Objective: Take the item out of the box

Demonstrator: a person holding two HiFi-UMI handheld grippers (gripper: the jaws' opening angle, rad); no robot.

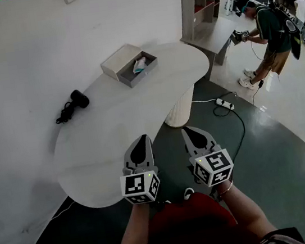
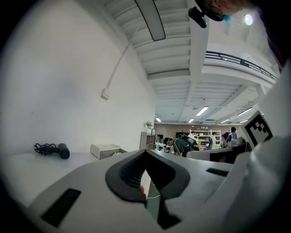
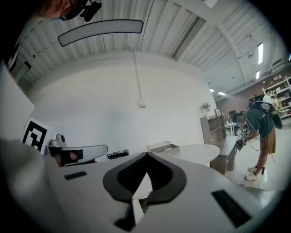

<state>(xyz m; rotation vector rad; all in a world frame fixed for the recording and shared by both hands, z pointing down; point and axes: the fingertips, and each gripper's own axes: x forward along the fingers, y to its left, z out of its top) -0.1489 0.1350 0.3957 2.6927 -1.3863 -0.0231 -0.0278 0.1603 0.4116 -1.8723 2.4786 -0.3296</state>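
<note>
An open grey box [image 1: 123, 64] rests at the far end of the white table [image 1: 115, 135], with its lid hinged back. Inside lies a pale blue and white item [image 1: 139, 65]. My left gripper [image 1: 141, 140] hovers over the table's near edge, jaws shut and empty. My right gripper [image 1: 191, 131] is beside it, just off the edge over the floor, jaws also together and empty. Both are far from the box. The left gripper view shows its closed tips [image 2: 145, 153] and the box [image 2: 105, 150] in the distance. In the right gripper view the box [image 3: 163, 147] is beyond the closed tips [image 3: 146, 154].
A black hair dryer [image 1: 74, 104] with a coiled cord lies on the table's left side. The table has a ribbed pedestal [image 1: 179, 109]. A power strip [image 1: 225, 104] and cable lie on the floor. A person [image 1: 268, 32] stands at the back right by a shelf unit [image 1: 199, 8].
</note>
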